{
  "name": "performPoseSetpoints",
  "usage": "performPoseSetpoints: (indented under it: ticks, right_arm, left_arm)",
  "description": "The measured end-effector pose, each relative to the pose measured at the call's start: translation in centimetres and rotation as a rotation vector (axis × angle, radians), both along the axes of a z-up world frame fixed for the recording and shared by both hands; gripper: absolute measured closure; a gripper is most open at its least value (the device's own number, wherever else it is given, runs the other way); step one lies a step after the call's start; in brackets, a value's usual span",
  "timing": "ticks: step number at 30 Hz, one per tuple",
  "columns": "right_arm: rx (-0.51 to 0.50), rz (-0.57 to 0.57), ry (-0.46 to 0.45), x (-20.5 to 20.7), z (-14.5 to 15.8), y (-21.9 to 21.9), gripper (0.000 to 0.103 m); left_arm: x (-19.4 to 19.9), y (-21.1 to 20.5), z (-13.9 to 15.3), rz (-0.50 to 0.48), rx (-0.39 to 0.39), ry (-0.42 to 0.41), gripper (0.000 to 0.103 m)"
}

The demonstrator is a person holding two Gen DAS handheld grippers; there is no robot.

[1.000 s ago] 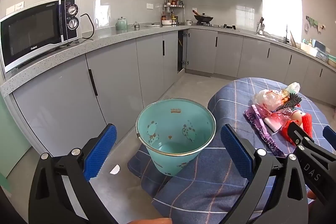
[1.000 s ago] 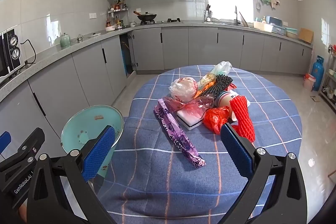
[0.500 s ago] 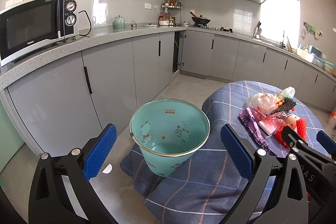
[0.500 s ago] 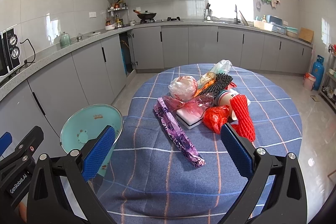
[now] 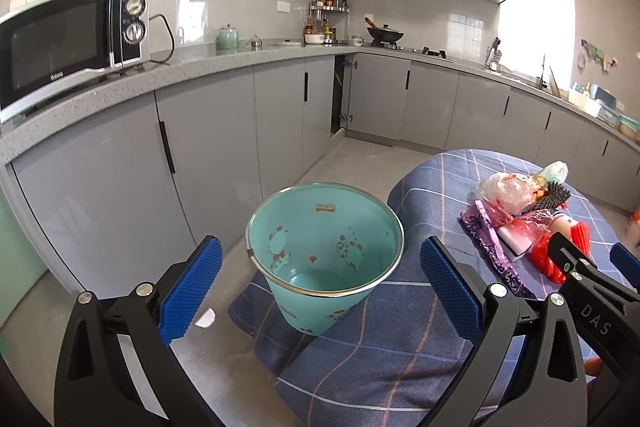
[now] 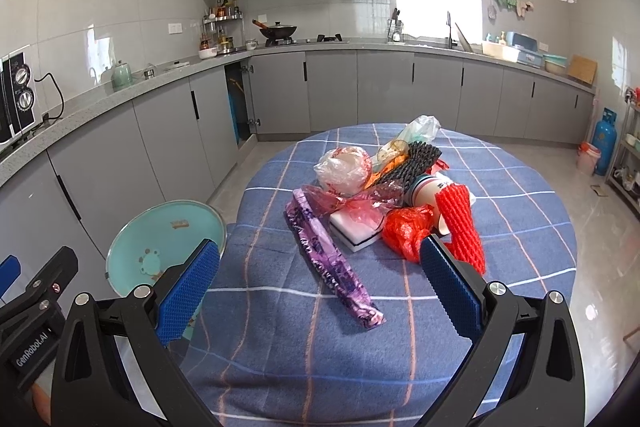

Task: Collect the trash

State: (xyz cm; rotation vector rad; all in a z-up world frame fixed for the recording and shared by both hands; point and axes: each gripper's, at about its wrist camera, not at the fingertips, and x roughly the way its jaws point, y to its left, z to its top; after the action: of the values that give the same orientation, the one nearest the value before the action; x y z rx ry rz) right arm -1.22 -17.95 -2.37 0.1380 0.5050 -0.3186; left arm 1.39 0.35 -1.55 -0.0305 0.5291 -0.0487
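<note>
A teal bin (image 5: 324,259) (image 6: 166,247) stands at the left edge of a round table under a blue checked cloth (image 6: 400,307); I see nothing inside it. My left gripper (image 5: 320,291) is open, with the bin ahead between its fingers and untouched. A heap of trash lies mid-table: a purple wrapper (image 6: 328,259) (image 5: 490,247), a red foam net (image 6: 460,227), a red bag (image 6: 408,231), a white sponge block (image 6: 356,231), a clear bag (image 6: 346,171), a black foam net (image 6: 412,163) and a paper cup (image 6: 428,189). My right gripper (image 6: 320,291) is open, short of the heap.
Grey cabinets under a speckled counter (image 5: 200,63) run along the left and back walls, with a microwave (image 5: 68,39) on it. One cabinet door (image 6: 240,107) stands ajar. A blue gas cylinder (image 6: 606,139) is at the far right. Bare floor lies between table and cabinets.
The left view has drifted a little, so the bin now sits slightly left and higher in it. The right view barely shifted. Both grippers stayed open.
</note>
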Motion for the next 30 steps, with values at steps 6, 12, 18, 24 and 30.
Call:
performPoseSetpoints:
  ticks: [6, 12, 18, 24, 30]
  right_arm:
    - [-0.03, -0.013, 0.022, 0.7, -1.5, -2.4, 0.004]
    - [0.003, -0.068, 0.056, 0.1, -3.8, -7.2, 0.004]
    - [0.016, -0.108, 0.074, 0.0, -4.9, -10.8, 0.005]
    - [0.037, -0.135, 0.085, 0.0, -5.5, -13.7, 0.005]
    - [0.051, -0.152, 0.102, 0.7, -5.8, -16.4, 0.006]
  left_arm:
    - [1.8, -0.6, -2.2, -0.006, -0.026, 0.065, 0.006]
    - [3.4, -3.0, -4.9, -0.015, 0.021, 0.131, 0.006]
    - [5.0, -6.0, -6.4, -0.067, 0.071, 0.195, 0.006]
    - [6.6, -9.6, -6.6, -0.16, 0.056, 0.224, 0.006]
    - [8.7, -14.0, -6.3, -0.257, 0.051, 0.248, 0.007]
